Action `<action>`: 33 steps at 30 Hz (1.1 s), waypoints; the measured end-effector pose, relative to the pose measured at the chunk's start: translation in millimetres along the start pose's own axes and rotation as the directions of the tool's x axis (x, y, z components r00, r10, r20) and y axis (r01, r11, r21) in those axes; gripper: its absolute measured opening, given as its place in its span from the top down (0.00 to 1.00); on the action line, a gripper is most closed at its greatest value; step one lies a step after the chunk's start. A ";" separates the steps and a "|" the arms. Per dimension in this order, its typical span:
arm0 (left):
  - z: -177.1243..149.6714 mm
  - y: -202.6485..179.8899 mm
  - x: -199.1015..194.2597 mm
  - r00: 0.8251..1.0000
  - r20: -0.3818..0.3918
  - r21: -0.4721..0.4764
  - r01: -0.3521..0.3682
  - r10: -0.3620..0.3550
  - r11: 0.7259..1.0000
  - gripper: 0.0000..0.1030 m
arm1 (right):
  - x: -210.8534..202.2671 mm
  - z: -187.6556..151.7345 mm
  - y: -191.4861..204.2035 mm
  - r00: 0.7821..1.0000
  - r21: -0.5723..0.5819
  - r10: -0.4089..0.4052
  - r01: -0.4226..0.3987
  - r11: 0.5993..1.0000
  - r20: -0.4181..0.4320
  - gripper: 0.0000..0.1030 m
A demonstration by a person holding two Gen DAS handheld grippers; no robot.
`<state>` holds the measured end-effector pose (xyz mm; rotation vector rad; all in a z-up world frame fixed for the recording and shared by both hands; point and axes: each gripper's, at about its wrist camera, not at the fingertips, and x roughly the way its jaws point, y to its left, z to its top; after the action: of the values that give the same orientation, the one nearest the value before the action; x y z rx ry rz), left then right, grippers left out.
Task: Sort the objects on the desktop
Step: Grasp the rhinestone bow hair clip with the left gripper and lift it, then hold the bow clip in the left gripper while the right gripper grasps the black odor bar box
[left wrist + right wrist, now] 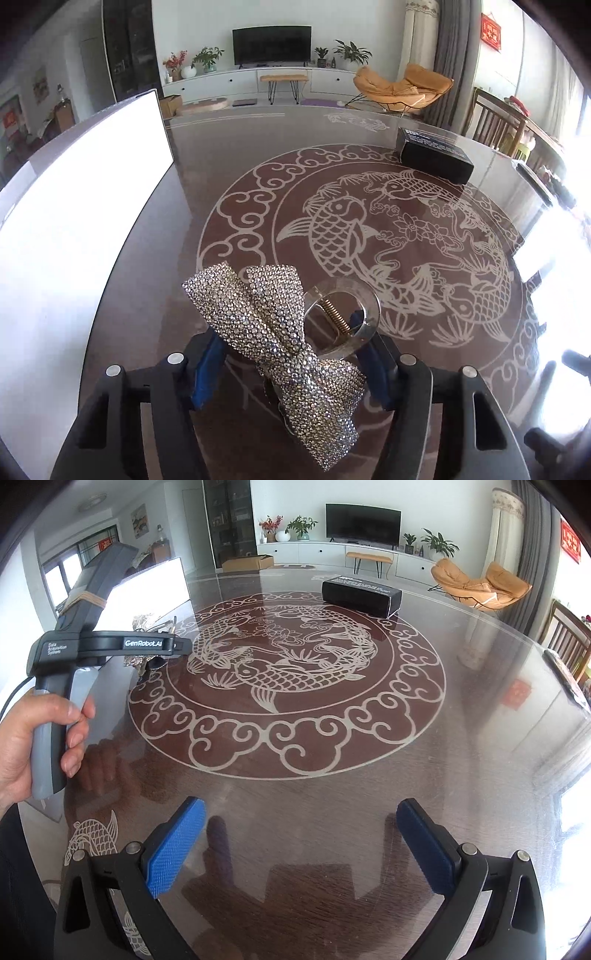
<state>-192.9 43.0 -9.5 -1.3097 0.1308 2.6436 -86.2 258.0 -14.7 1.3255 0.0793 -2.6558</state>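
Left gripper (291,365) clamps the rhinestone bow clip (273,332); right gripper (301,845) gapes wide; black box (361,593) far off.

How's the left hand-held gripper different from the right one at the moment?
The left hand-held gripper has a rhinestone bow hair clip between its blue pads; the right hand-held gripper has nothing. The left's jaws stand narrower, the right's wide open. Both point down at the table.
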 end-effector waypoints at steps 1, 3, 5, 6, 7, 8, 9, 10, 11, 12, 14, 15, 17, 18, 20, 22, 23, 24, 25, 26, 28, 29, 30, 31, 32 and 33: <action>-8.3 1.5 -6.9 1.000 0.001 0.023 0.009 -0.009 1.000 0.38 | 0.1 0.2 0.1 1.000 0.000 -0.002 0.002 1.000 0.000 0.00; -21.0 6.6 -18.3 1.000 0.002 0.026 0.016 -0.016 1.000 0.38 | 0.8 0.3 0.6 1.000 -0.003 -0.012 0.012 1.000 -0.001 0.00; -27.1 11.9 -24.6 1.000 0.003 0.005 0.006 -0.006 1.000 0.38 | 1.3 0.3 1.9 1.000 -0.009 -0.025 0.025 1.000 -0.002 0.00; -28.2 13.3 -25.4 1.000 0.003 0.000 -0.001 0.001 1.000 0.38 | 1.6 0.4 2.6 1.000 -0.012 -0.029 0.029 1.000 -0.004 0.00; -28.2 12.9 -25.4 1.000 0.002 0.002 -0.009 0.009 1.000 0.36 | 2.0 0.5 2.9 0.999 -0.014 -0.032 0.032 0.999 -0.005 0.00; -27.9 13.3 -24.5 0.999 -0.003 -0.002 -0.033 0.033 0.999 0.26 | 2.5 0.4 2.8 0.999 -0.015 -0.034 0.033 0.999 -0.008 0.00; -27.0 16.3 -23.2 0.998 -0.014 -0.023 -0.058 0.058 0.998 0.17 | 3.2 0.3 2.8 0.999 -0.016 -0.034 0.034 0.999 -0.013 0.00; -23.9 21.9 -14.1 0.997 -0.039 -0.054 -0.075 0.073 0.996 0.02 | 4.3 0.4 2.6 0.999 -0.015 -0.033 0.032 0.999 -0.018 0.00; -21.9 27.1 -8.4 0.997 -0.056 -0.087 -0.064 0.059 0.994 0.00 | 5.4 0.7 2.4 0.999 -0.015 -0.031 0.031 0.999 -0.025 0.00; -20.7 27.5 -8.4 0.997 -0.055 -0.090 -0.067 0.062 0.994 0.00 | 5.6 0.7 2.2 0.999 -0.015 -0.032 0.032 0.999 -0.025 0.00; -22.6 26.1 -10.7 0.996 -0.055 -0.085 -0.073 0.068 0.994 0.00 | 5.8 0.6 2.3 0.999 -0.016 -0.036 0.035 0.999 -0.026 0.00; -22.9 25.4 -11.4 0.996 -0.055 -0.085 -0.073 0.068 0.994 0.00 | 6.0 0.6 2.1 0.999 -0.015 -0.036 0.035 0.999 -0.026 0.00; -22.8 25.3 -12.0 0.996 -0.055 -0.085 -0.073 0.069 0.994 0.00 | 6.0 0.6 2.2 0.999 -0.015 -0.036 0.036 0.999 -0.026 0.00; -22.7 25.1 -13.2 0.996 -0.055 -0.085 -0.073 0.069 0.994 0.00 | 5.8 0.7 2.0 0.999 -0.015 -0.036 0.036 0.999 -0.026 0.00; -22.6 25.2 -13.1 0.996 -0.054 -0.085 -0.073 0.068 0.994 0.00 | 5.9 0.6 2.1 0.999 -0.015 -0.036 0.036 0.999 -0.026 0.00; -22.6 25.2 -13.2 0.996 -0.054 -0.085 -0.072 0.068 0.994 0.00 | 5.9 0.7 2.0 0.999 -0.015 -0.036 0.036 0.999 -0.026 0.00; -22.9 25.2 -12.5 0.996 -0.054 -0.085 -0.071 0.067 0.994 0.00 | 5.9 0.7 2.0 0.999 -0.015 -0.036 0.036 0.999 -0.026 0.00; -24.2 25.1 -11.1 0.996 -0.054 -0.085 -0.071 0.066 0.994 0.00 | 5.9 0.7 2.0 0.999 -0.015 -0.036 0.036 0.999 -0.026 0.00; -24.3 25.0 -12.3 0.996 -0.054 -0.085 -0.070 0.066 0.994 0.00 | 5.9 0.7 2.0 0.999 -0.015 -0.036 0.035 0.999 -0.026 0.00; -24.2 24.9 -12.0 0.996 -0.054 -0.085 -0.071 0.067 0.994 0.00 | 5.9 0.7 2.0 0.999 -0.015 -0.036 0.035 0.999 -0.026 0.00; -24.3 25.0 -12.3 0.996 -0.054 -0.085 -0.071 0.067 0.994 0.00 | 5.9 0.7 2.0 0.999 -0.015 -0.036 0.035 0.999 -0.026 0.00; -24.1 25.0 -11.1 0.996 -0.054 -0.085 -0.071 0.067 0.994 0.00 | 5.9 0.7 2.0 0.999 -0.015 -0.036 0.035 0.999 -0.026 0.00; -24.1 25.0 -11.2 0.996 -0.054 -0.085 -0.071 0.067 0.994 0.00 | 6.0 0.7 1.9 0.999 -0.015 -0.035 0.035 0.999 -0.026 0.00; -24.1 25.0 -11.7 0.996 -0.054 -0.085 -0.071 0.067 0.994 0.00 | 6.0 0.7 1.9 0.999 -0.016 -0.035 0.035 0.999 -0.026 0.00; -24.1 25.1 -11.2 0.996 -0.054 -0.085 -0.071 0.067 0.994 0.00 | 6.0 0.7 1.9 0.999 -0.016 -0.035 0.035 0.999 -0.026 0.00; -24.1 24.9 -12.3 0.996 -0.054 -0.085 -0.071 0.067 0.994 0.00 | 6.0 0.6 1.9 0.999 -0.016 -0.035 0.035 0.999 -0.026 0.00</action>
<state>-171.9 13.1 -14.5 -1.4249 0.0695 2.7025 -89.9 255.2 -19.0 1.3668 0.1273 -2.6615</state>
